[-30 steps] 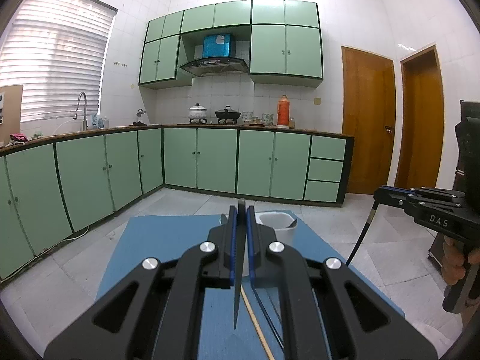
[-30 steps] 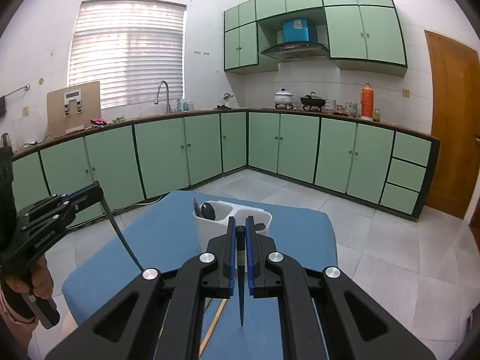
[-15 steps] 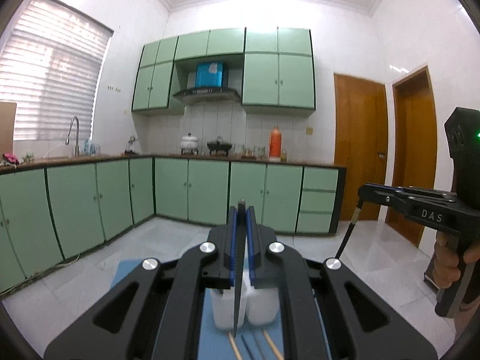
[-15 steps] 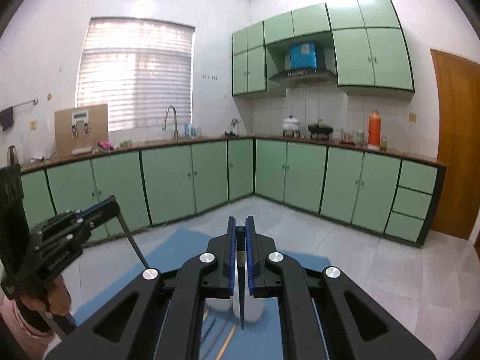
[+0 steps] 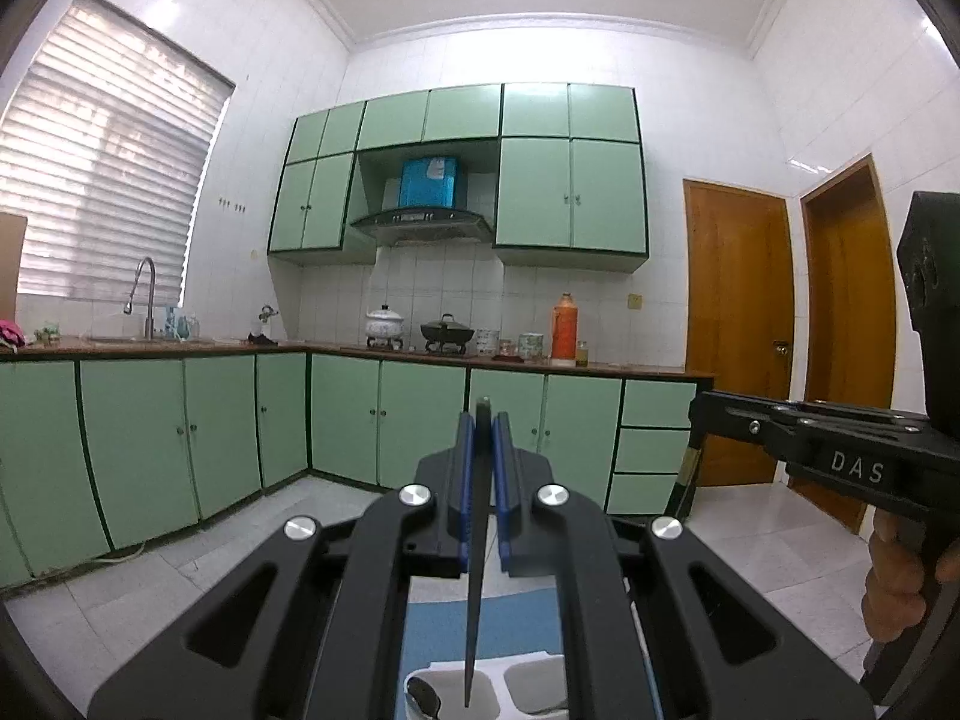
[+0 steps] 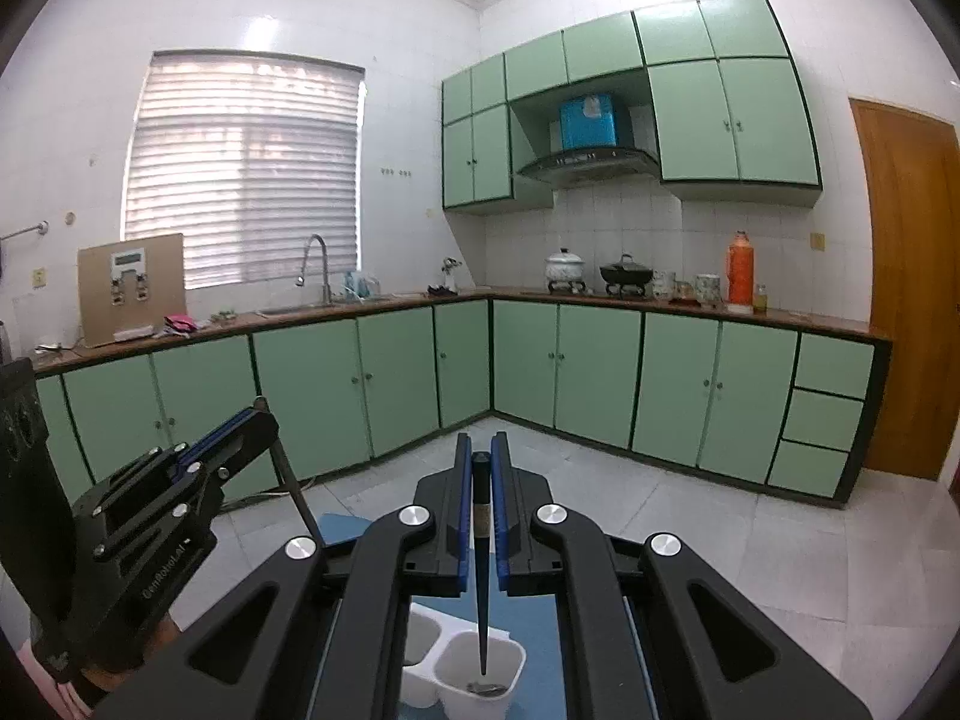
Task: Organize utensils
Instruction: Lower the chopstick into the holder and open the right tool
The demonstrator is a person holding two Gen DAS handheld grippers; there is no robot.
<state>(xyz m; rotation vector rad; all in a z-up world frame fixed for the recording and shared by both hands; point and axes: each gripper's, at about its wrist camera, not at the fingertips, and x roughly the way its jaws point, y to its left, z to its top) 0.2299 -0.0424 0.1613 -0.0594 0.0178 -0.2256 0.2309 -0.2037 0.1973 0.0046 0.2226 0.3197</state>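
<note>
The white utensil holder (image 6: 465, 669) stands on the blue mat (image 6: 543, 618) near the bottom of both wrist views, divided into compartments; a dark spoon-like utensil (image 5: 423, 697) leans in one compartment on the left, and something metallic lies at the bottom of the right-hand one. Each gripper is clamped on a thin dark chopstick that hangs point-down from between its blue pads. The left gripper (image 5: 483, 420) has its jaws closed on the left chopstick (image 5: 474, 588), whose tip hangs over the holder's rim area, and the right gripper (image 6: 477, 456) has its jaws closed on the right chopstick (image 6: 482, 588), whose tip appears to sit above or just inside the right compartment; depth is hard to read here. A person's hand (image 5: 900, 582) grips the right tool's handle at the far right of the left view. Beyond the mat lie a pale tiled floor, green cabinets (image 6: 384, 378) and the counter with pots and an orange flask (image 6: 740, 267). The risk from here is judged to be a miss: each stick is pinched near its top, so it may swing, strike the rim or the divider, and tip the light holder or slide out onto the mat. Releasing before the tips are well inside would let them topple over the edge.
</note>
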